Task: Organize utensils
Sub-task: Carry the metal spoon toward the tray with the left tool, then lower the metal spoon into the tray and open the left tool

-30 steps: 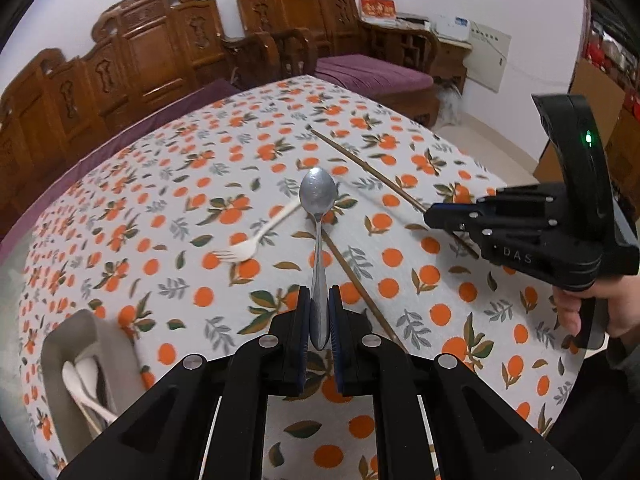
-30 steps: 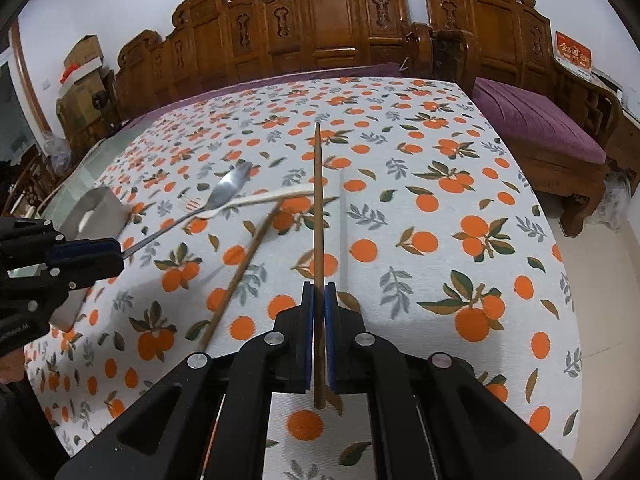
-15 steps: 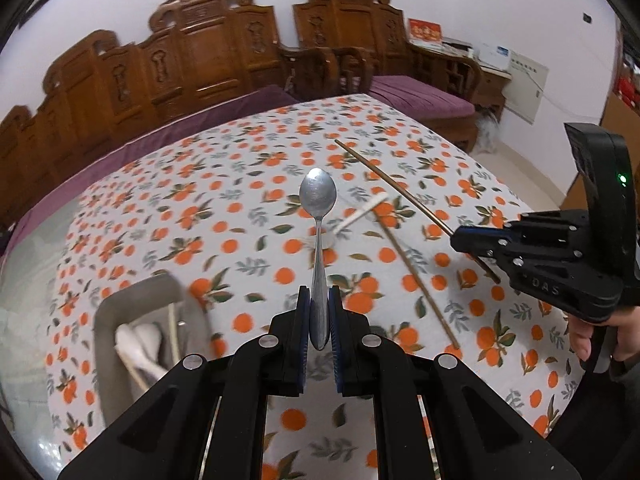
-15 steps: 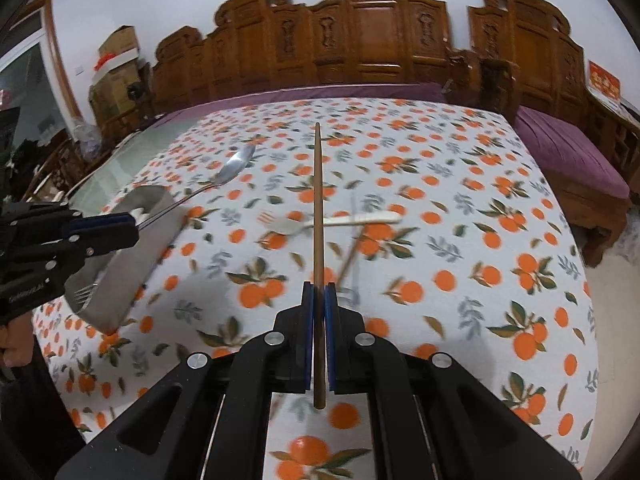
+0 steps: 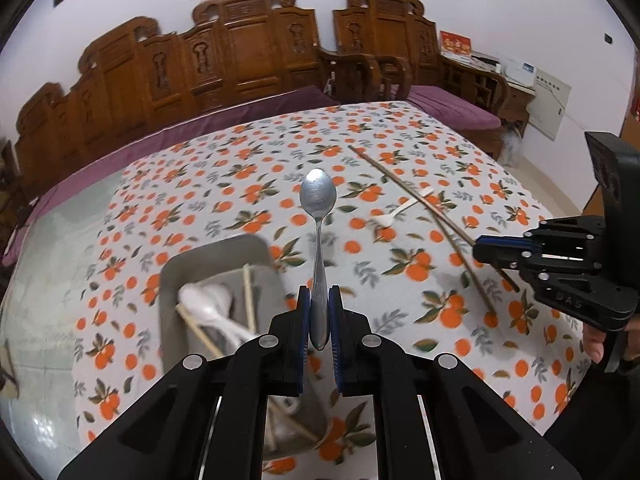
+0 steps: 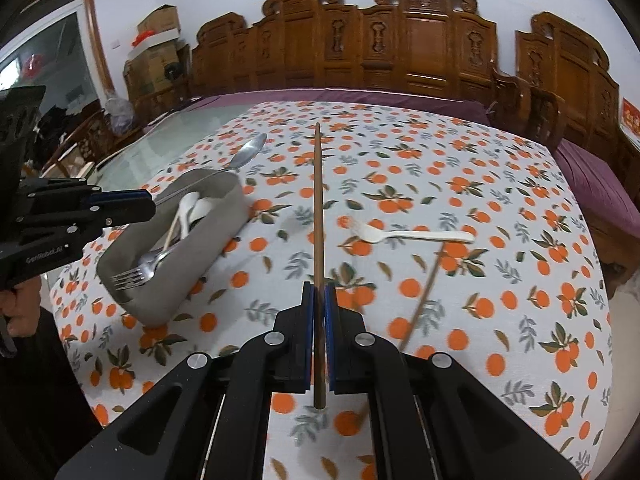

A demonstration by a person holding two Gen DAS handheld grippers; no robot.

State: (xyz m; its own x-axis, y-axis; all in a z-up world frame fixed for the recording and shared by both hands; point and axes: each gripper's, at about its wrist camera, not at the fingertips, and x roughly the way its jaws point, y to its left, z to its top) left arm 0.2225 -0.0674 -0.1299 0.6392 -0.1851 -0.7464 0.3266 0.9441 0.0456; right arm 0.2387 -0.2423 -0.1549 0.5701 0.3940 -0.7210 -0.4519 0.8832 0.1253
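My left gripper is shut on a metal spoon by its handle, bowl pointing forward, held in the air over the near end of the grey utensil tray. My right gripper is shut on a brown chopstick that points forward above the table, to the right of the tray. The tray holds white spoons, a metal fork and chopsticks. A white plastic fork and a second brown chopstick lie on the orange-print tablecloth.
Carved wooden chairs and benches with purple cushions ring the table. A bare glass strip of the table lies left of the cloth. Boxes stand at the back left. The table's right edge drops to the floor.
Both grippers have swung left with their loads. The tray has come from the left edge to under the left gripper, and now lies just left of the right gripper's chopstick.
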